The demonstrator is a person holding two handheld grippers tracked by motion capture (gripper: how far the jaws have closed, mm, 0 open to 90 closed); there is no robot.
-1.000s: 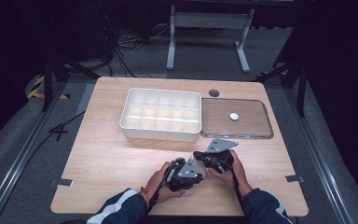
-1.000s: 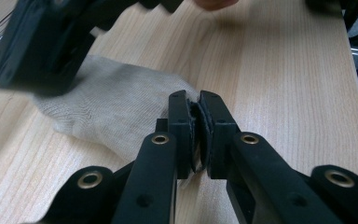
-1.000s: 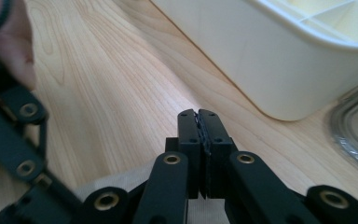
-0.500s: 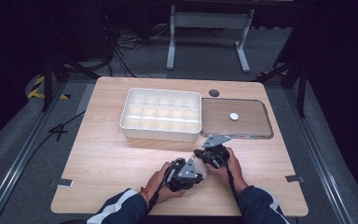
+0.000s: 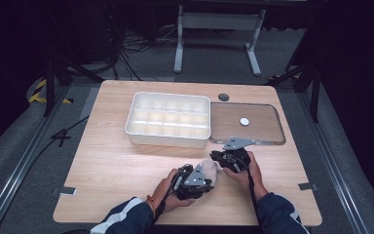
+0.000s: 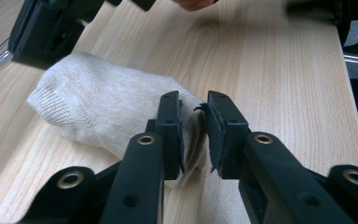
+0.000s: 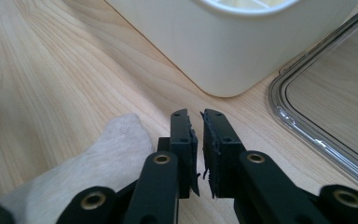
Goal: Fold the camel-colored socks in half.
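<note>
Standing on a dark grey floor among black rails and cables, a pale wooden bench [image 5: 126,165] is carrying a white compartment tray [image 5: 168,119] and, just beside it on the right, a clear flat lid [image 5: 253,127] with a small white disc on it. A white metal frame is standing on the floor beyond the bench's far edge.

Near the front edge, a cream knitted sock [image 5: 209,169] is lying bunched between the two hands. The left tongs [image 6: 194,125] are standing slightly open: their jaws have just been opening, and a fold of the sock [image 6: 98,112] is sitting in the narrow gap, the left pad touching it and the right pad looking just clear. The right tongs [image 7: 198,140] have just been opening too; a thin gap is showing between the pads with nothing in it, and the sock [image 7: 98,163] is lying just beside the left jaw.

The high view is giving the whole layout, with both sleeves coming in from the bottom. The left gripper view is showing the sock's knit up close and the other gripper's black body over its far end. The right gripper view is showing the tray's rounded corner [image 7: 233,46] and the lid's rim [image 7: 307,130] close ahead.
</note>
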